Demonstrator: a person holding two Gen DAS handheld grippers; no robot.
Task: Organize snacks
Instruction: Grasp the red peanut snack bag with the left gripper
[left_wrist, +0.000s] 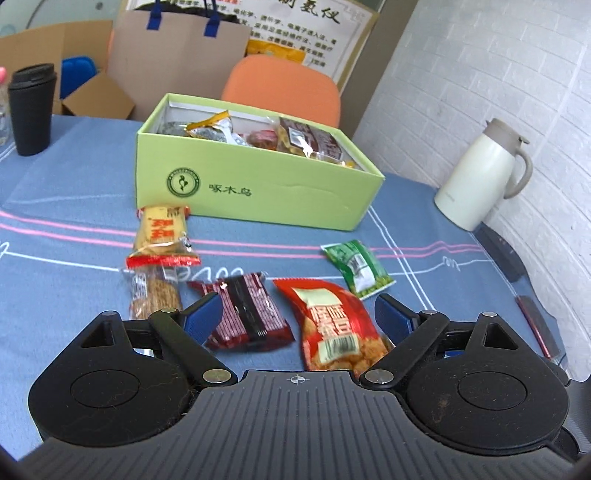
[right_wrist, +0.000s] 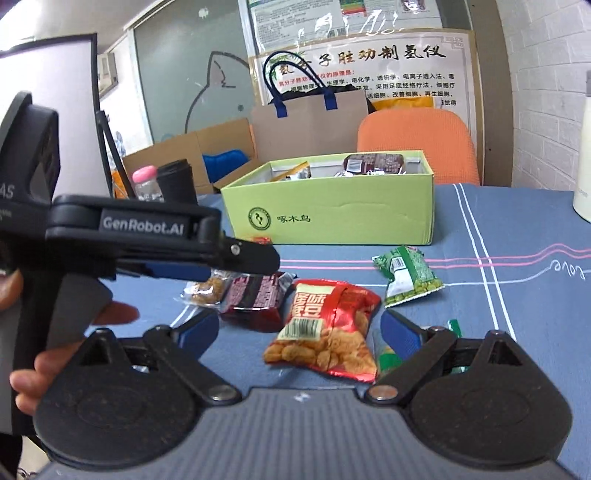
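Left claw (left_wrist: 297, 317) spread wide, nothing between its blue pads (left_wrist: 203, 317), hovering low over the bench (left_wrist: 74, 229) with its blue cloth. Right claw (right_wrist: 299, 332) likewise apart and empty, blue pads (right_wrist: 400, 332) either side of a red bag of fried beans (right_wrist: 328, 332) lying flat below. Same red bag (left_wrist: 328, 325) under the left claw's right half, beside a dark red wrapped bar (left_wrist: 243, 314) lying under its left half. Further left, a clear-wrapped biscuit stick (left_wrist: 155, 295) and above it an orange cracker pack (left_wrist: 162, 236), its top end just before the box front. Green pea packet (left_wrist: 358, 267) a little right of the red bag, apart from it; seen too from the right wrist (right_wrist: 406, 275). Another green wrapper (right_wrist: 388, 354) partly hidden behind the right claw's right pad. Light green box (left_wrist: 258, 188) open at the back of the loose snacks, several wrapped snacks already inside (left_wrist: 295, 138). Black cup (left_wrist: 31, 110) at far left of the bench, white jug (left_wrist: 476, 173) at far right, orange chair (left_wrist: 284, 88) behind the box. Left claw's body (right_wrist: 147, 236) crossing the right wrist view at left, a hand (right_wrist: 37, 362) round its grip.
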